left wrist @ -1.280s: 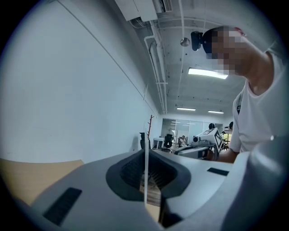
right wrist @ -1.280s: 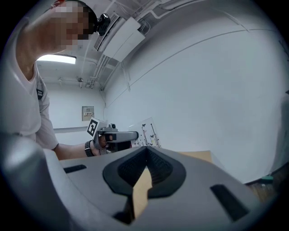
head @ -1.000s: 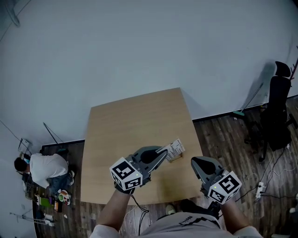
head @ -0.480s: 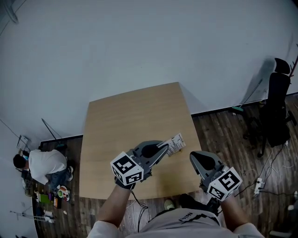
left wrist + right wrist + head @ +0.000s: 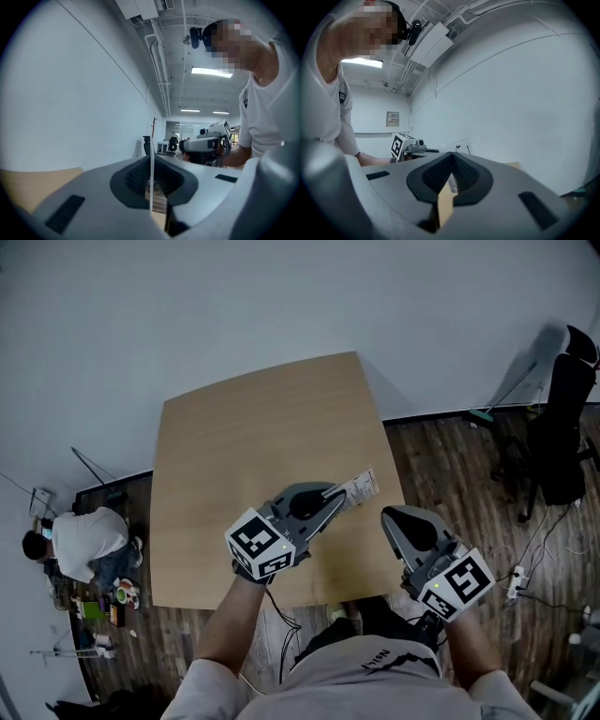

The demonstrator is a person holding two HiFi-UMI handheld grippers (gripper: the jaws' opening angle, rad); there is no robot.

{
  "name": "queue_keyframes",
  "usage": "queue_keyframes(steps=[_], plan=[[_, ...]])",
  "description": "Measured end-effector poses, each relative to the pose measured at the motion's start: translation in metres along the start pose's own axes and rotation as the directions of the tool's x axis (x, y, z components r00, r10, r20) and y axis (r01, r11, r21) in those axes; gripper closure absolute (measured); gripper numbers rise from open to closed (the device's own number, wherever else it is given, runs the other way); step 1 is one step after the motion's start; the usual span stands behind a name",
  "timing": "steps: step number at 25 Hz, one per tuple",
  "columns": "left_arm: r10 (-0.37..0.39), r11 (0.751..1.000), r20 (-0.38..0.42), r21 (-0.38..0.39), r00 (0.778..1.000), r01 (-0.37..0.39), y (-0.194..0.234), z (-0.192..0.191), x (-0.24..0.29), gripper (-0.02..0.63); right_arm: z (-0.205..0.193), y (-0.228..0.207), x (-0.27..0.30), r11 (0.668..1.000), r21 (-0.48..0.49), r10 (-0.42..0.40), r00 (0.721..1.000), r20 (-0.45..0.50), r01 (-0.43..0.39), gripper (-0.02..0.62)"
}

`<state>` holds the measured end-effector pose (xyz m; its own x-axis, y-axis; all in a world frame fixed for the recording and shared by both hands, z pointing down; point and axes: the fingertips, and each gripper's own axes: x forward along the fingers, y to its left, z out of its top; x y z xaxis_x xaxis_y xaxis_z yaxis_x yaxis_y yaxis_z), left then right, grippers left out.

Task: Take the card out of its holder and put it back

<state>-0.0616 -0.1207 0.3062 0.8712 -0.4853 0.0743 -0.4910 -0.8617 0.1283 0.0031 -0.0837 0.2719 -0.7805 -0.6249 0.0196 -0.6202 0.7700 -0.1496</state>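
Head cam looks steeply down from above the table (image 5: 244, 446), with the left gripper (image 5: 336, 498) and right gripper (image 5: 389, 517) in the lower half of frame. Each gripper cam sits close behind its own jaws, low by the tabletop, tilted upward. I see them facing each other: each catches the other gripper near mid-frame, plus the white wall (image 5: 70, 108).

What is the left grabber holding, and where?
The left gripper pinches the white card by its near end, the one toward the person.

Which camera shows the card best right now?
The head view: the card shows its printed face, pinched by the left gripper. The left gripper view shows only its thin edge; the right gripper view, a small far-off piece.
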Motion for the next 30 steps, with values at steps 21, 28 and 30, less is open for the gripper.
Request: queue_keyframes(steps=[21, 28, 30], plan=[[-0.068, 0.990, -0.155, -0.136, 0.986, 0.047, 0.097, -0.203, 0.039, 0.580, -0.124, -0.063, 0.031, 0.987, 0.153, 0.059, 0.990, -0.132, -0.038, 0.581], [-0.061, 0.987, -0.160, -0.158, 0.985, 0.035, 0.110, -0.227, 0.041, 0.580, -0.143, -0.070, 0.034, 0.984, 0.174, 0.060, 0.986, -0.158, -0.032, 0.581], [-0.062, 0.987, -0.166, -0.158, 0.984, 0.036, 0.110, -0.231, 0.041, 0.580, -0.144, -0.071, 0.035, 0.984, 0.174, 0.062, 0.985, -0.162, -0.033, 0.581]])
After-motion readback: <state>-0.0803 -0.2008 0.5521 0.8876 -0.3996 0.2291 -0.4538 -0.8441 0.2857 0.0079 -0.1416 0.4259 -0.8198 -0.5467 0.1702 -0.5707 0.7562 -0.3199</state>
